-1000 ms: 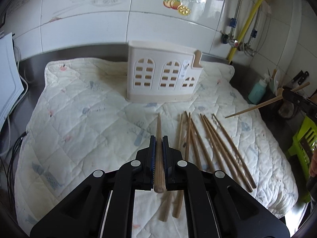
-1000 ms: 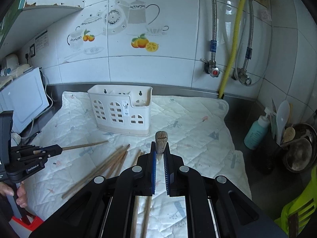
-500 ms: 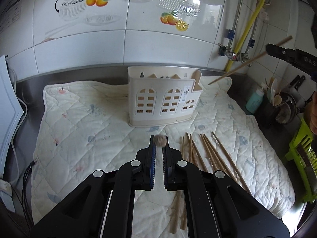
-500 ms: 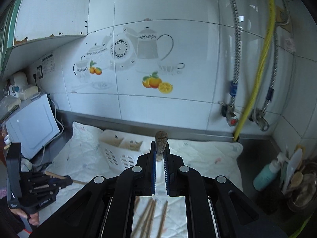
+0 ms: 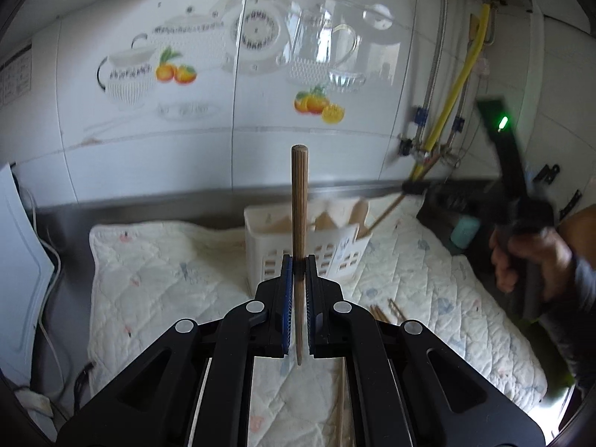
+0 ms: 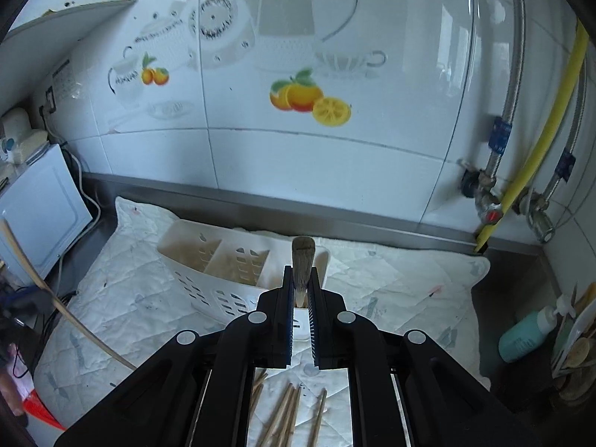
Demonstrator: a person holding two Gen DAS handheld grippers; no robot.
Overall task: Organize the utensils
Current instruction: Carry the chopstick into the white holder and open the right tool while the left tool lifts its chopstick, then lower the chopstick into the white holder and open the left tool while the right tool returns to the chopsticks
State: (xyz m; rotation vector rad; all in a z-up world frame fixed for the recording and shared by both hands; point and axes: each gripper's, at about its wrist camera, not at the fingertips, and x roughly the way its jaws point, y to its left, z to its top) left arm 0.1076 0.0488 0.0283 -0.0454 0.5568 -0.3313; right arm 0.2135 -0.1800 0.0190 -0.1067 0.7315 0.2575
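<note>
Above the quilted mat (image 5: 160, 279), we are holding two grippers, each clamped on one wooden chopstick. Our left gripper (image 5: 298, 264) is pinching its chopstick (image 5: 299, 201) upright, blunt end topmost, in front of the white holder (image 5: 335, 249). Our right gripper (image 6: 302, 279) is closing its jaws on the second chopstick (image 6: 302, 260), seen nearly end-on, directly over the end compartment of the holder (image 6: 208, 260). From the left camera, the right gripper (image 5: 413, 187) is appearing blurred, its chopstick (image 5: 387, 210) slanting down toward the holder's right end; whether the tip is inside we cannot tell. Loose chopsticks (image 6: 287, 417) are lying on the mat (image 6: 391, 279) just beneath the grippers.
</note>
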